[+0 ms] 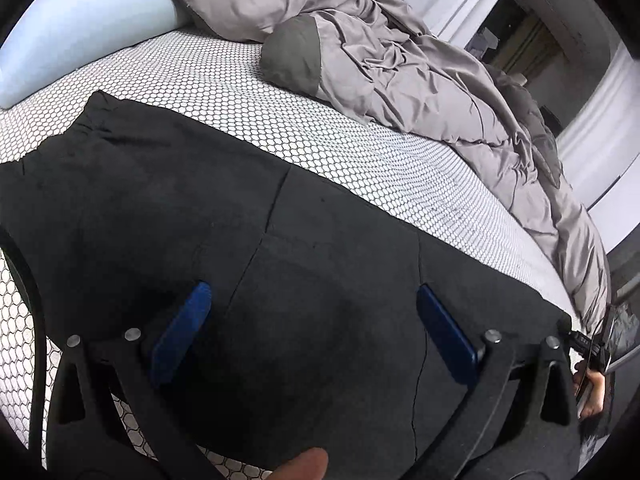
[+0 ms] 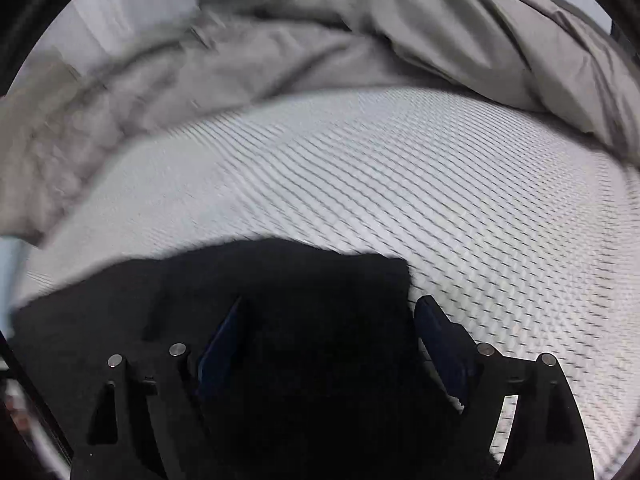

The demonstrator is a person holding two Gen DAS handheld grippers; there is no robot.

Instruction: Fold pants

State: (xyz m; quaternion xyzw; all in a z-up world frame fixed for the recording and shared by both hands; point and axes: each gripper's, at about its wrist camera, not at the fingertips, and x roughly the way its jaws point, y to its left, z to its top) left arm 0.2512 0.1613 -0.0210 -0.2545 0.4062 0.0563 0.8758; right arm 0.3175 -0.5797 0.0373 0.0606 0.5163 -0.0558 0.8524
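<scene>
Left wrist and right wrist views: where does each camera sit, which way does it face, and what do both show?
Left wrist: rides the left gripper, jaws open, looking along its blue fingers over the black fabric pants toward the crumpled grey duvet and pale blue pillow; a fingertip shows.
Right wrist: rides the right gripper, jaws open over a pants end, facing the duvet; blurred, no hand visible.
Shared: pants, duvet, white honeycomb-patterned mattress.

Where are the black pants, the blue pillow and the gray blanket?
black pants [image 1: 168,208]: left wrist view, flat middle cloth.
blue pillow [image 1: 80,32]: left wrist view, its side.
gray blanket [image 1: 400,64]: left wrist view, crumpled middle.
</scene>
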